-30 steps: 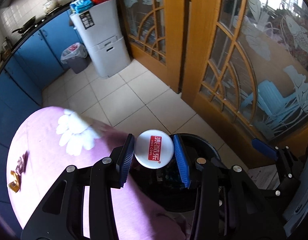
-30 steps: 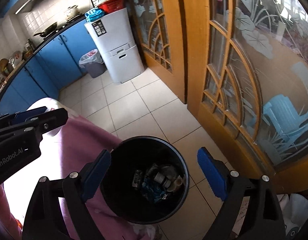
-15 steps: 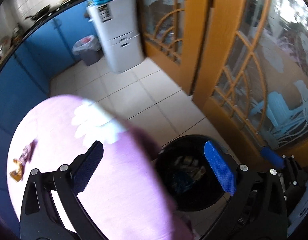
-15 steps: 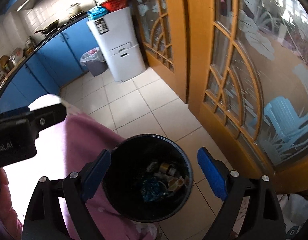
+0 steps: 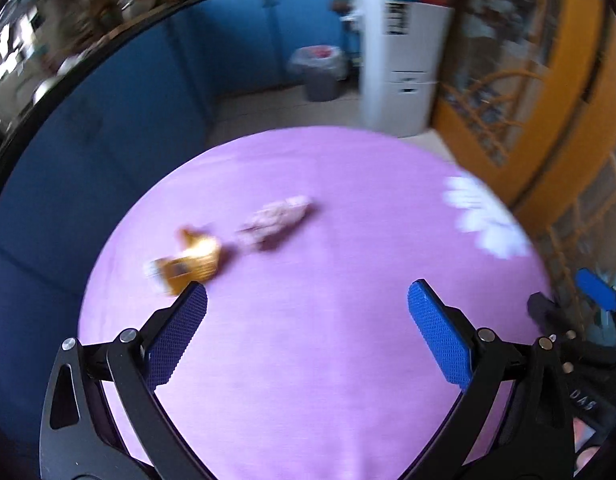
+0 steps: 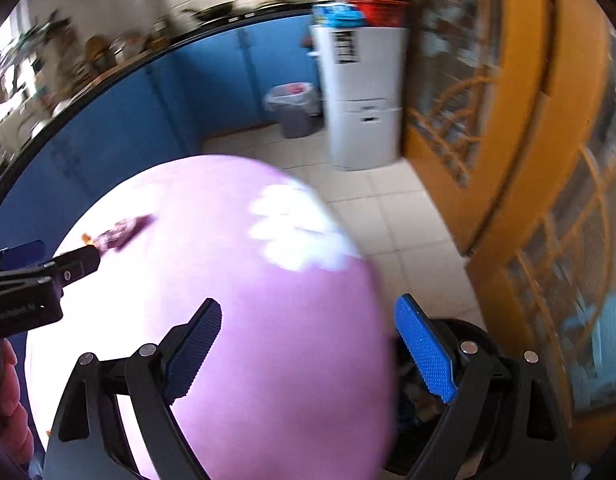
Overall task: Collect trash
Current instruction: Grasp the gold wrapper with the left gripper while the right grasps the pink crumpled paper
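A round table with a purple cloth (image 5: 308, 320) fills the left wrist view. On it lie a gold wrapper (image 5: 188, 264) and a crumpled pale pink wrapper (image 5: 276, 220), side by side at the left. My left gripper (image 5: 306, 308) is open and empty above the cloth, with its left finger close to the gold wrapper. My right gripper (image 6: 308, 344) is open and empty over the table's right edge. The black trash bin (image 6: 468, 344) shows partly behind its right finger. The pink wrapper (image 6: 122, 232) also shows in the right wrist view, past the left gripper's tip (image 6: 80, 260).
Blue kitchen cabinets (image 5: 148, 92) run behind the table. A grey bin with a liner (image 5: 318, 70) and a white fridge (image 5: 404, 76) stand on the tiled floor beyond. Orange wooden glass doors (image 6: 508, 120) are on the right. A white flower print (image 5: 484, 216) marks the cloth.
My left gripper opened and let go of the white cap over the black bin, then swung left over the table toward the wrappers. My right gripper also swung left from above the bin.
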### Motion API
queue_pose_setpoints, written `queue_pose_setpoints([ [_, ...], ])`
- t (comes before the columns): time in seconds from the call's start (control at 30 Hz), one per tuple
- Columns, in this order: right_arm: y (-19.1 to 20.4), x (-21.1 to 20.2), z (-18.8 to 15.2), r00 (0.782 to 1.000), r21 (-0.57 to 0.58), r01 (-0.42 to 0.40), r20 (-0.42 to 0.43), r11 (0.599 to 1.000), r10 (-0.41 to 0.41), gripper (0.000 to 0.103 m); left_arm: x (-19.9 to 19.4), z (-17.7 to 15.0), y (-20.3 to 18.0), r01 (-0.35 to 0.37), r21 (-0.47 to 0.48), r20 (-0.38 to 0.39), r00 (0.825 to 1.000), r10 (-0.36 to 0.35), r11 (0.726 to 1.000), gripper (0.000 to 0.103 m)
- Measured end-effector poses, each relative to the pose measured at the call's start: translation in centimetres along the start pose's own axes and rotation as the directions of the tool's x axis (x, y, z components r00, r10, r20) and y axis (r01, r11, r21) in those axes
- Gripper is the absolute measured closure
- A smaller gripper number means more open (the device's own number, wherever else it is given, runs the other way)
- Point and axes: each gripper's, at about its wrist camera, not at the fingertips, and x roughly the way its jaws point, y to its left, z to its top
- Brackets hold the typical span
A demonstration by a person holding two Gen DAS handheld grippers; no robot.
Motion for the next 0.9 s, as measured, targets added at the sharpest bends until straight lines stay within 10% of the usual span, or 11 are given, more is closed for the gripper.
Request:
queue_pose_setpoints([
  [0.5, 13.9, 7.3, 3.9, 0.998, -0.181, -0.027, -0.062, 0.983, 0.016, 0.017, 7.3, -0.2, 11.3, 0.113, -0.140, -0.082, 0.989, -0.126, 0.984, 0.030],
  [0.9, 18.5, 10.9, 5.7, 0.993, -0.218, -0.082, -0.106, 0.972, 0.060, 0.017, 8.5, 0.2, 16.1, 0.081, -0.199, -0.048, 0.995, -0.093, 0.977, 0.083],
])
